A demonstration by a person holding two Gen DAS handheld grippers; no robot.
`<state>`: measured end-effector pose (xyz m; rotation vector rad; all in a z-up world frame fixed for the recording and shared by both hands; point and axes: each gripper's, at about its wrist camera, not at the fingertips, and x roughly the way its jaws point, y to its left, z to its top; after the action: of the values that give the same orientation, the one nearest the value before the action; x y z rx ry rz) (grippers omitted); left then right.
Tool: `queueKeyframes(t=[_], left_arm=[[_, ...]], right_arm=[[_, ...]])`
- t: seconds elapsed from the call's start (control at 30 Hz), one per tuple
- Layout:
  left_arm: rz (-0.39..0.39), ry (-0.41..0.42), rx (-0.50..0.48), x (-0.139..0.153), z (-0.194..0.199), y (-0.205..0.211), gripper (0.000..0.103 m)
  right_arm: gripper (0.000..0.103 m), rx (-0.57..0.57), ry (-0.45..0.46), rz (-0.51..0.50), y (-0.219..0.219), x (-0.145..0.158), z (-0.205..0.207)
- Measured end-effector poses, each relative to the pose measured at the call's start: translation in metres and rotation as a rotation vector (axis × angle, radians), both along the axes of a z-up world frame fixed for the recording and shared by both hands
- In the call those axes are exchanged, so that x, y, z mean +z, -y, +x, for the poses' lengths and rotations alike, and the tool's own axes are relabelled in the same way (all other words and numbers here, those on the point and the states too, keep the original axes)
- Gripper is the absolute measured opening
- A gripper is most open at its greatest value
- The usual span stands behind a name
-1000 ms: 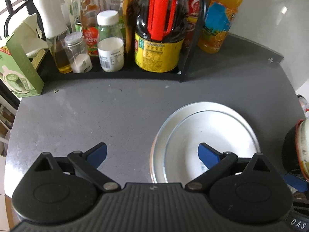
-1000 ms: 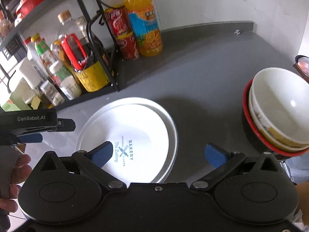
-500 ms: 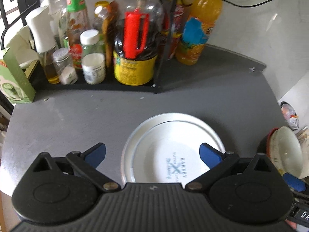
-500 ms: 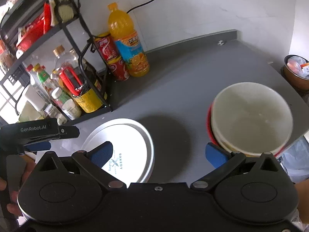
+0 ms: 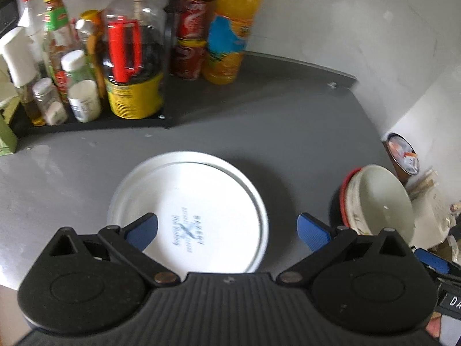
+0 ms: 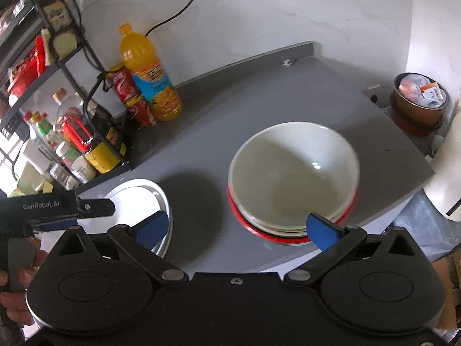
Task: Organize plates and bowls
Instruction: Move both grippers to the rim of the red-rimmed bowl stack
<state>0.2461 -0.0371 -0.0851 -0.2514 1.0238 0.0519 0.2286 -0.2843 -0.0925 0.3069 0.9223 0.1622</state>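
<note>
A stack of white plates (image 5: 190, 201) with blue print in the middle lies on the grey counter (image 5: 259, 132). It also shows in the right wrist view (image 6: 138, 199). A stack of bowls (image 6: 294, 176), white on top and red at the bottom, stands near the counter's right front edge. It also shows in the left wrist view (image 5: 377, 201). My left gripper (image 5: 227, 230) is open and empty, above the near edge of the plates. My right gripper (image 6: 236, 227) is open and empty, above the counter between plates and bowls, its right finger over the bowls' near rim.
A black rack (image 5: 86, 121) with bottles and jars stands at the back left. An orange juice bottle (image 5: 230, 28) and stacked red cans (image 5: 190, 46) stand beside it. A brown bowl of scraps (image 6: 420, 103) sits past the counter's right edge.
Both grippers have pulled back and up; the view widened. The left swung right, bringing the bowls into view. The right moved right, from over the plates toward the bowls. Both stayed open.
</note>
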Motion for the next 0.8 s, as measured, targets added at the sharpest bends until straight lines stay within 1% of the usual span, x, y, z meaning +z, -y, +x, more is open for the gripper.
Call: queueKeyframes(t=[0.13,0.23,0.4,0.57,0.63,0.8], left_arm=[[-0.023,-0.014,-0.025,-0.003,0.002,0.02,0.102],[-0.023,-0.015,-0.032,-0.003,0.005,0.033,0.102],[-0.029,-0.019,-0.052,-0.004,0.013,0.059,0.101],[-0.045,-0.022,-0.054,-0.009,0.022,0.08,0.1],[-0.06,-0.025,-0.05,-0.013,0.027,0.09,0.099],[-0.081,-0.044,-0.047,-0.028,0.042,0.113,0.095]], right_arm=[[0.103,-0.024,-0.011,0.013,0.021,-0.005,0.003],[0.103,-0.033,-0.023,0.027,0.033,-0.009,0.005],[0.101,-0.035,-0.027,0.025,0.052,-0.017,0.011],[0.095,-0.025,-0.046,0.04,0.07,-0.03,0.025],[0.084,-0.02,-0.076,0.045,0.077,-0.039,0.033],[0.072,-0.014,-0.139,0.078,0.097,-0.063,0.05]])
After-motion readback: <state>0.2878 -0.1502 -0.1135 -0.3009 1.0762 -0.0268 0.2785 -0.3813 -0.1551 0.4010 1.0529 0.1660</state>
